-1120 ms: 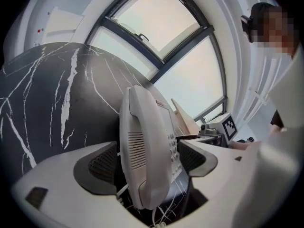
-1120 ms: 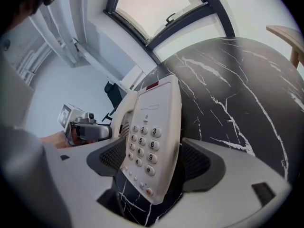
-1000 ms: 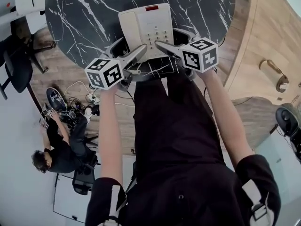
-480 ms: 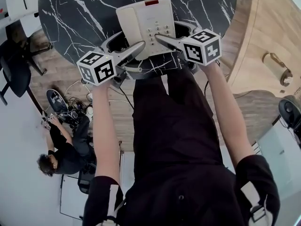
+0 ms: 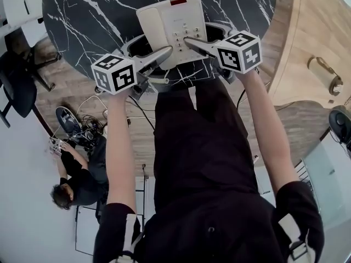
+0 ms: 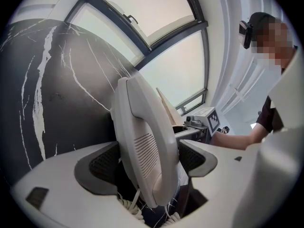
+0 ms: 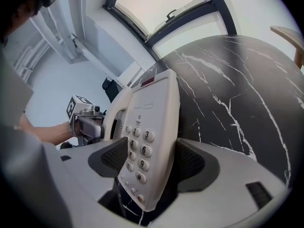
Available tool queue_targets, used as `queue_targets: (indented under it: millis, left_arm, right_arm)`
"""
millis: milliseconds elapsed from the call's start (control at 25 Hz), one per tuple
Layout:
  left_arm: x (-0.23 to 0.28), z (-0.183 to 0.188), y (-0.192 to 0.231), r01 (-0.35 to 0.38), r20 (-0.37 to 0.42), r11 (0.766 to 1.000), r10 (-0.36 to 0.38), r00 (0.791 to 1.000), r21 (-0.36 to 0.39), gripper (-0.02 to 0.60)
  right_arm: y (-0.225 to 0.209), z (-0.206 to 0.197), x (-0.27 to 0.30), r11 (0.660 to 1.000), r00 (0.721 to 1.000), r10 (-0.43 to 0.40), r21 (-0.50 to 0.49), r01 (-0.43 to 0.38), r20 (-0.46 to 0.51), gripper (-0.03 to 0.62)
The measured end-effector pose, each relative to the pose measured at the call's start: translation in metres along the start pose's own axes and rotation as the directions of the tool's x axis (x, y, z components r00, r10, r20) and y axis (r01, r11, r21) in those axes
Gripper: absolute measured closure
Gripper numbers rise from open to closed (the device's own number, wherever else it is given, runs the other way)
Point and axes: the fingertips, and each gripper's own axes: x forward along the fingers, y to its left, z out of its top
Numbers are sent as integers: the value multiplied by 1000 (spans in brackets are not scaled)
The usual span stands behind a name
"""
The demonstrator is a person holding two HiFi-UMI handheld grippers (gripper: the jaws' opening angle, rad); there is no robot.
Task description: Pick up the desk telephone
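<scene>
Holding the desk telephone over the near edge of the marble desk: left gripper jaws clamp its handset side, right gripper jaws its keypad side. I judge it light, rigid, slick plastic; the cradled handset could slip off.

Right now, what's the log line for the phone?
desk telephone: held | left gripper: jaws on handset side | right gripper: jaws on keypad side
</scene>
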Motion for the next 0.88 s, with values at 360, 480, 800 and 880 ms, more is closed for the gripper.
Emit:
queue_targets:
  millis: [360, 480, 800, 880]
  left_arm:
    - [1, 0, 0, -11, 12, 1000, 11, 1000, -11, 186]
    - [1, 0, 0, -13, 12, 1000, 13, 1000, -11, 186]
    - [2, 0, 0, -10, 9, 1000, 10, 1000, -15, 186]
    - [2, 0, 1, -16, 20, 1000, 16, 1000, -16, 186]
  right_arm:
    - [-2, 0, 1, 1000, 1000, -26, 8, 26, -9, 267]
    - [-2, 1, 1, 999, 999, -32, 11, 32, -9, 267]
    - [-2, 1, 1, 999, 999, -36, 19, 35, 18, 267]
    - [-2, 1, 0, 999, 999, -35, 21, 34, 35, 269]
